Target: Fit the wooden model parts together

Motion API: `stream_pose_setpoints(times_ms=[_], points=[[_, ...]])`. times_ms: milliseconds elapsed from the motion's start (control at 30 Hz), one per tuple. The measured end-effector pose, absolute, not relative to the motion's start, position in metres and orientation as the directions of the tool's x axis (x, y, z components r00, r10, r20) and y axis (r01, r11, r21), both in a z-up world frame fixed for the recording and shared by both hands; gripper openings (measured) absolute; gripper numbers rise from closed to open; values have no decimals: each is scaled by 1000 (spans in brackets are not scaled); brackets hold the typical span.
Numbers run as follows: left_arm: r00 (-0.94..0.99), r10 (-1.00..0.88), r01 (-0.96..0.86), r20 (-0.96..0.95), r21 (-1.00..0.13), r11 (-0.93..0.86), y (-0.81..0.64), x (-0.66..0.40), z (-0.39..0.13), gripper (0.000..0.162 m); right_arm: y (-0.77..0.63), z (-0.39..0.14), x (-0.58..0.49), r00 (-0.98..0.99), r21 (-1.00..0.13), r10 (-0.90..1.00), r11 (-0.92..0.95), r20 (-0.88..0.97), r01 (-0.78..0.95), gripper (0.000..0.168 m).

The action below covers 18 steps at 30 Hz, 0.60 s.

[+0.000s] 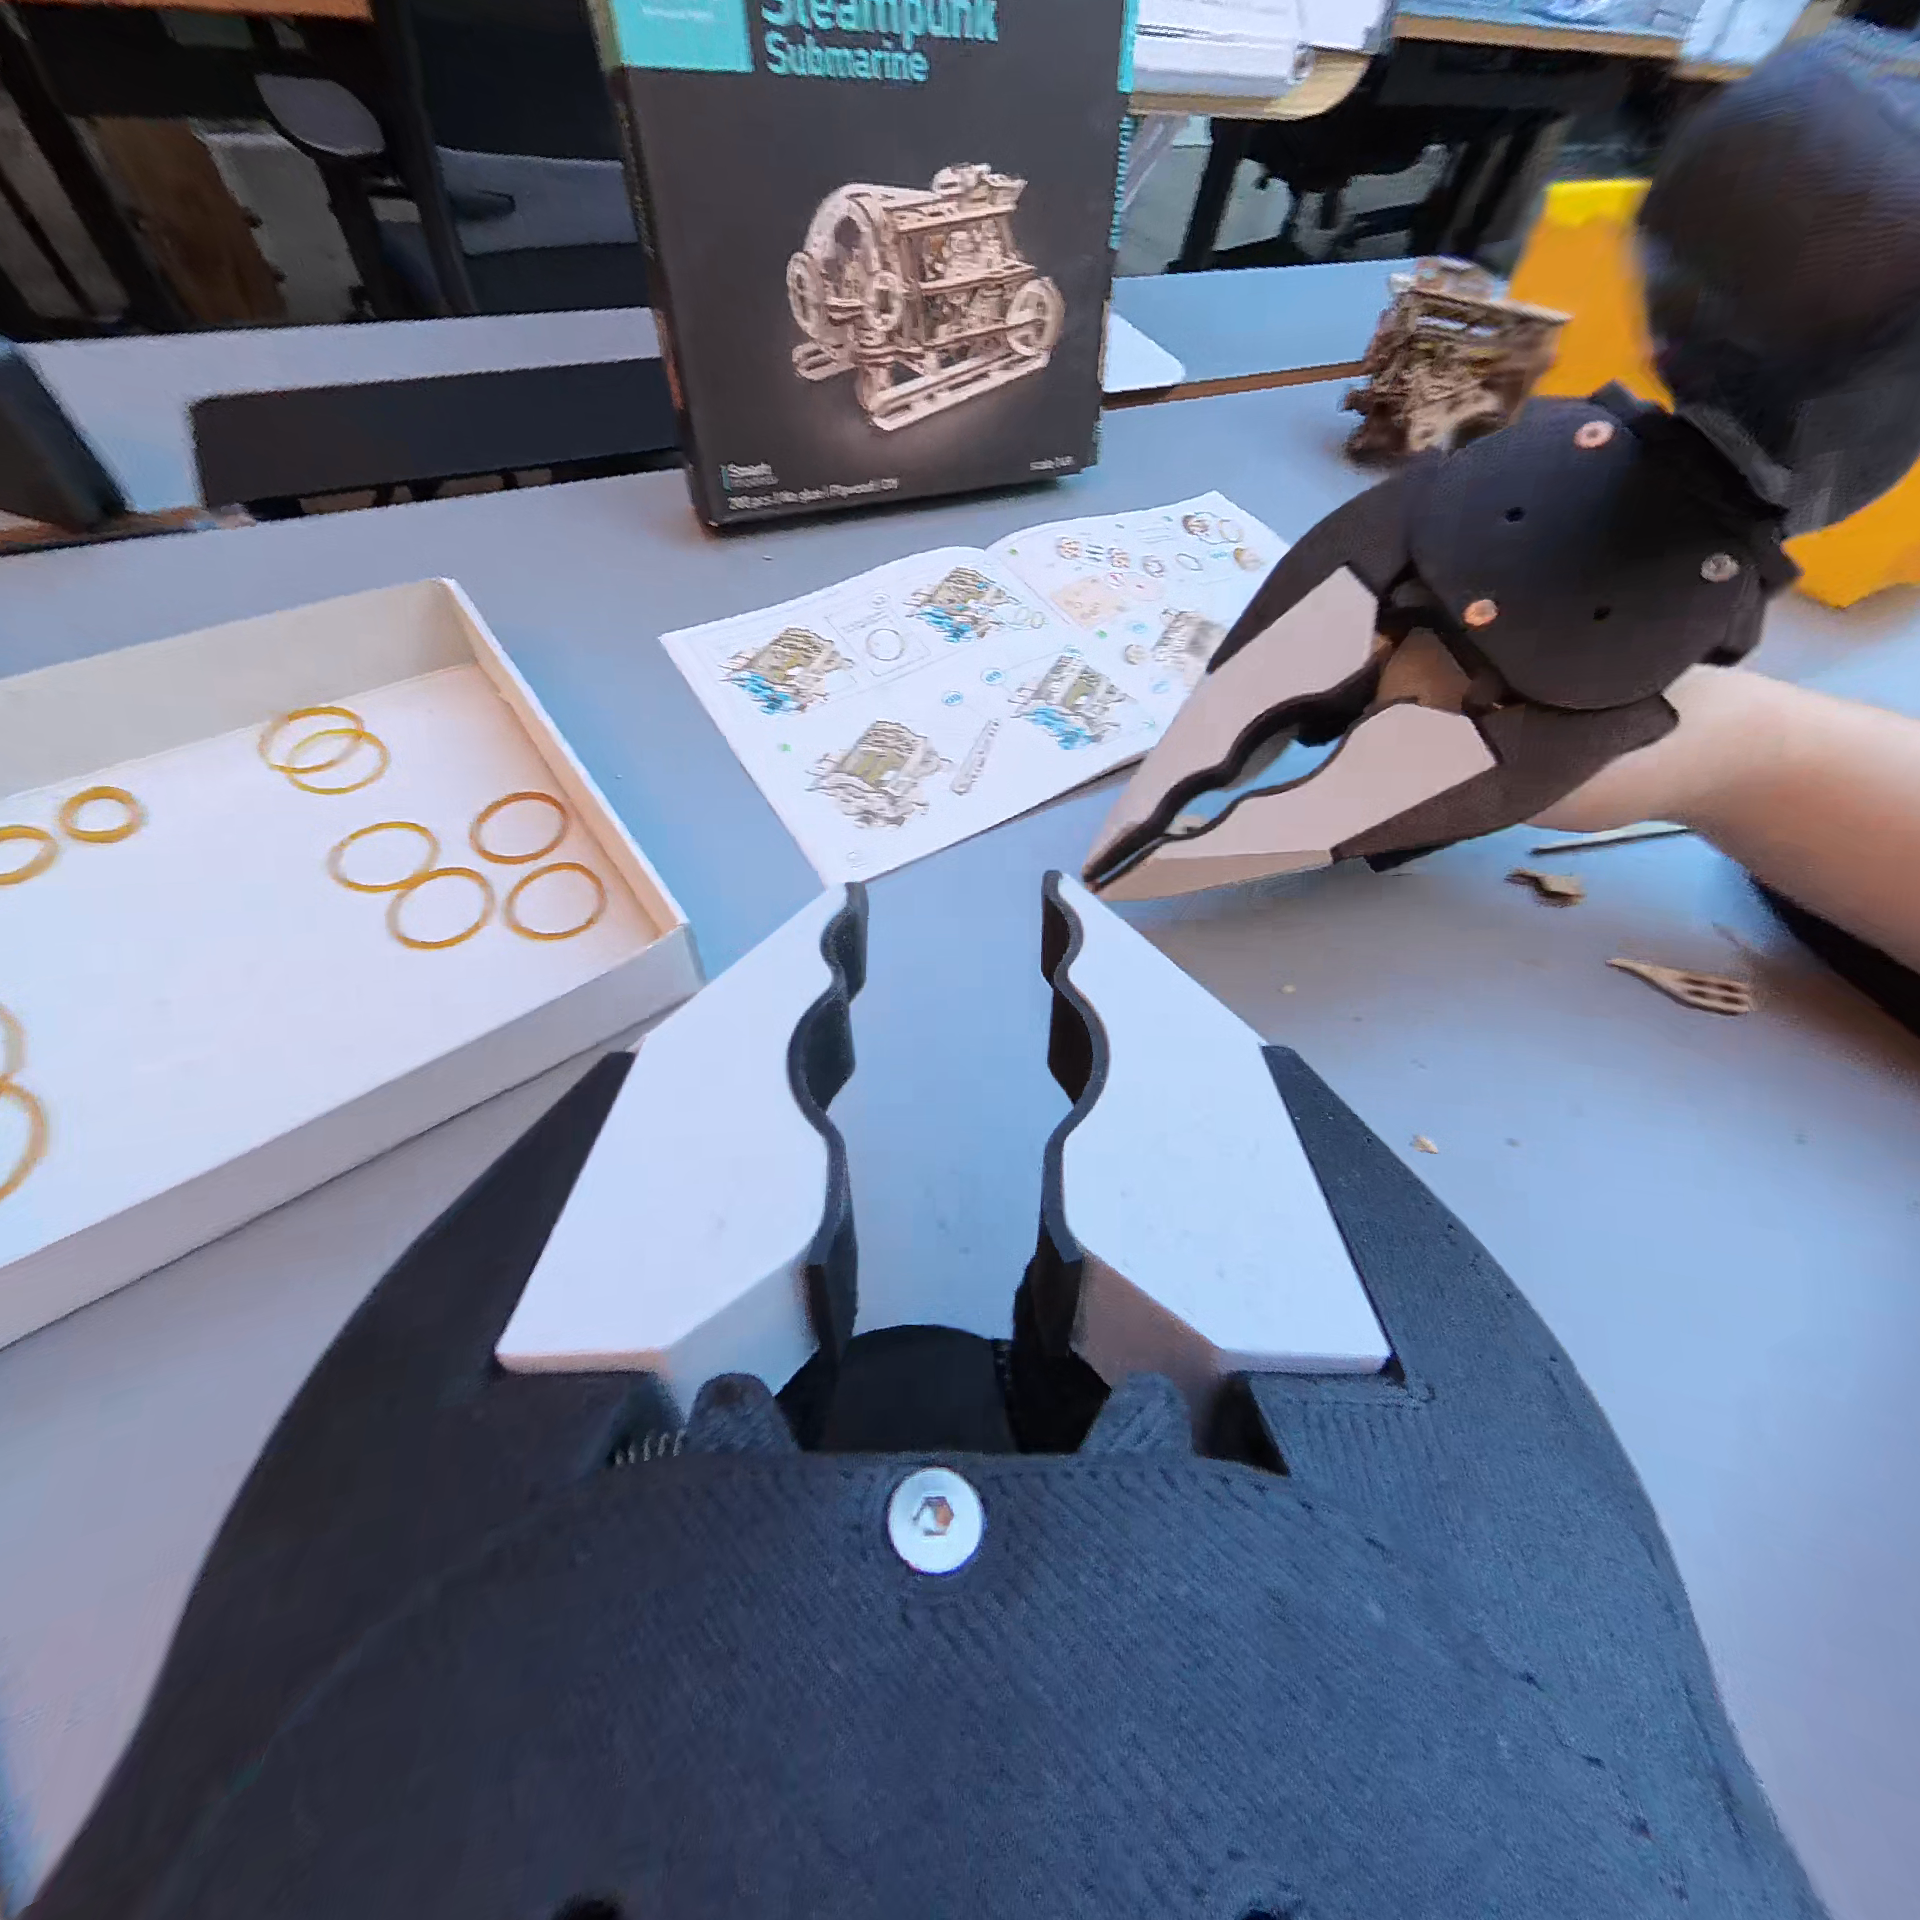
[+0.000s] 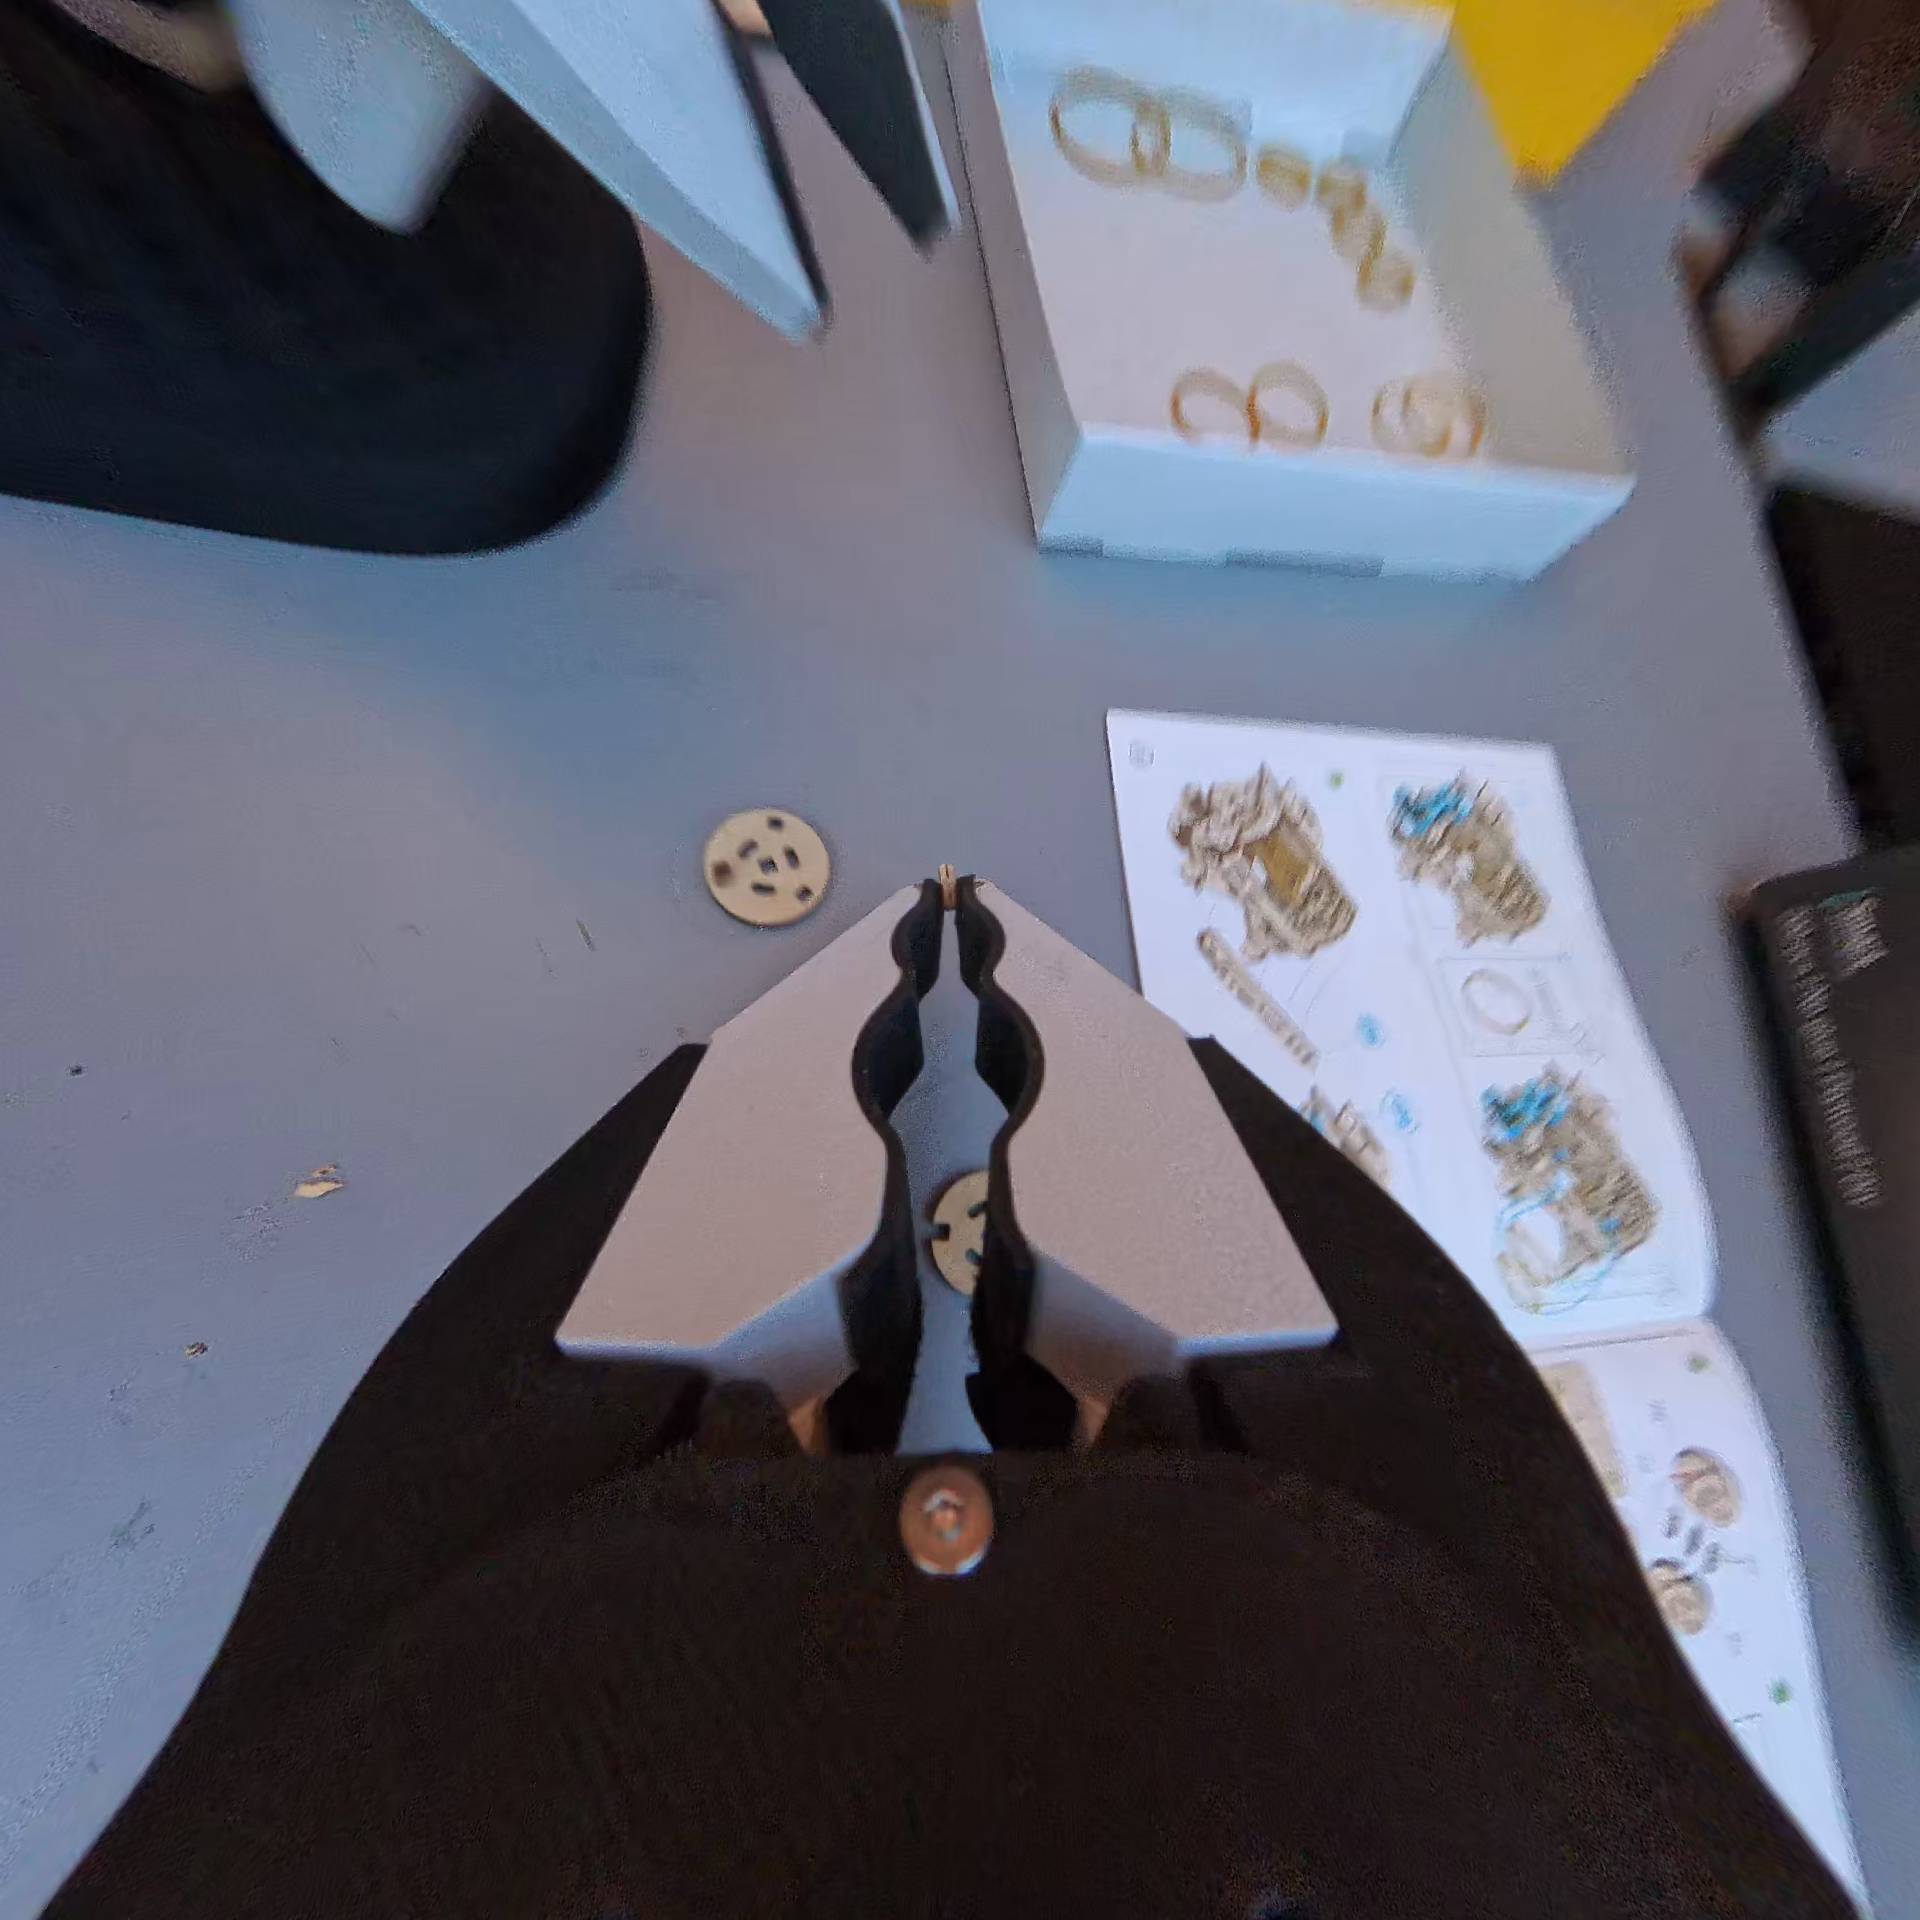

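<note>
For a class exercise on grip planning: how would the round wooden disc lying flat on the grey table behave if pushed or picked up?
The disc looks thin and flat, so probably light; pushed, it should slide rather than roll. Lying flush on the table, its edge may be hard to catch. Its slots suggest it could snap if squeezed hard.

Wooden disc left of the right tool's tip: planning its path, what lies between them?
Only bare grey table separates the wooden disc from the right tool, seen in the right wrist view.
</note>
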State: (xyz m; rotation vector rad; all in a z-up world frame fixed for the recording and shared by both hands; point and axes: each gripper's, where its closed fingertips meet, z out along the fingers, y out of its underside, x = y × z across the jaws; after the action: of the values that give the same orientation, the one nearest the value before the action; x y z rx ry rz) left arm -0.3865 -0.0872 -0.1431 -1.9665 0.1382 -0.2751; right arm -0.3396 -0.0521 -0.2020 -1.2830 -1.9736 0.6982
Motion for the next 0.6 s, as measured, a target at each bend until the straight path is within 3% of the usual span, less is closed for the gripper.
stream_pose_setpoints(times_ms=[33,133,267,467,600], points=[[947,-262,61,183,-908,-415,-87,-378,-143,32,-64,-182,-339,-317,-760,887,453,335,467,3],[842,-381,205,382,-880,-427,-92,-354,-130,27,-92,-133,-330,-291,-716,766,641,573,276,2],[617,-538,370,574,-815,-445,-103,-325,-104,20,-115,-108,-326,-264,-650,676,736,688,190,2],[564,-583,367,585,-810,-457,-113,-318,-104,19,-118,-109,-326,-264,-628,659,752,705,201,2],[577,-599,336,555,-830,-445,-115,-314,-105,10,-120,-106,-325,-262,-645,671,741,694,189,2]])
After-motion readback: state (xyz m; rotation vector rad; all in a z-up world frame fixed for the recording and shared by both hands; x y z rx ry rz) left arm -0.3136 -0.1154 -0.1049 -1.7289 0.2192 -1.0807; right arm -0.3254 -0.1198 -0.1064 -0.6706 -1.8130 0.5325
